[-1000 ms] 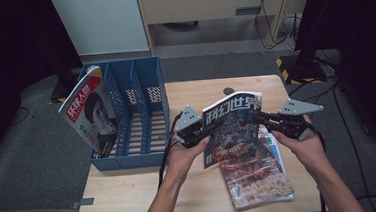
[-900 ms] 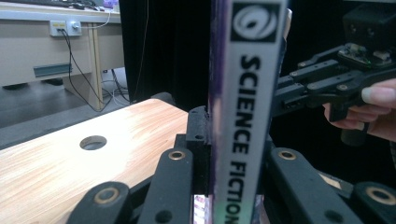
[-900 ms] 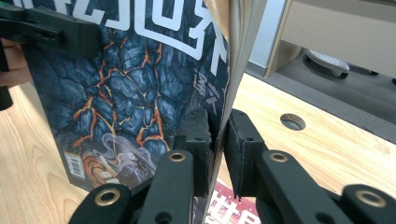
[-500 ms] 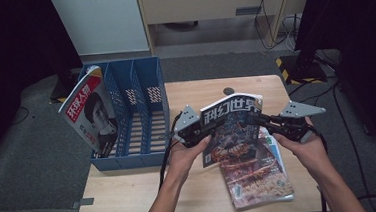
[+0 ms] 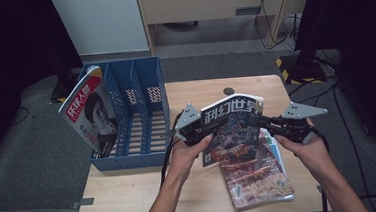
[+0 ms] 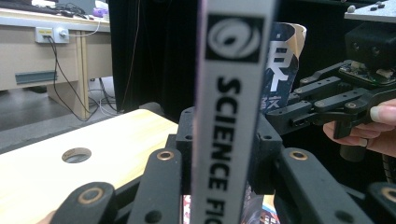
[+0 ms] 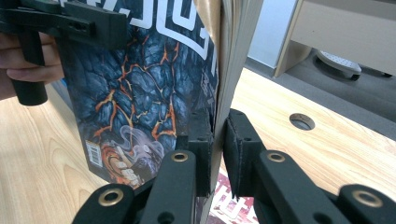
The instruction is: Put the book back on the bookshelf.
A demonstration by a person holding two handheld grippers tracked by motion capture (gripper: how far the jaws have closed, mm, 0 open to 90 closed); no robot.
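A dark science-fiction magazine (image 5: 232, 123) stands upright above the table, held between both grippers. My left gripper (image 5: 203, 130) is shut on its white spine (image 6: 226, 116), where the jaws press on both sides. My right gripper (image 5: 262, 123) is shut on the opposite page edge (image 7: 219, 93), and the lava-patterned cover (image 7: 140, 84) faces left in the right gripper view. Each gripper also appears in the other's view: the right gripper (image 6: 303, 109) and the left gripper (image 7: 70, 21).
A blue file rack (image 5: 147, 84) with three compartments stands at the table's left; a red magazine with a portrait (image 5: 90, 115) leans in its leftmost slot. More magazines (image 5: 259, 178) lie flat under my hands. The wooden table (image 5: 127, 195) has a round hole (image 5: 229, 90).
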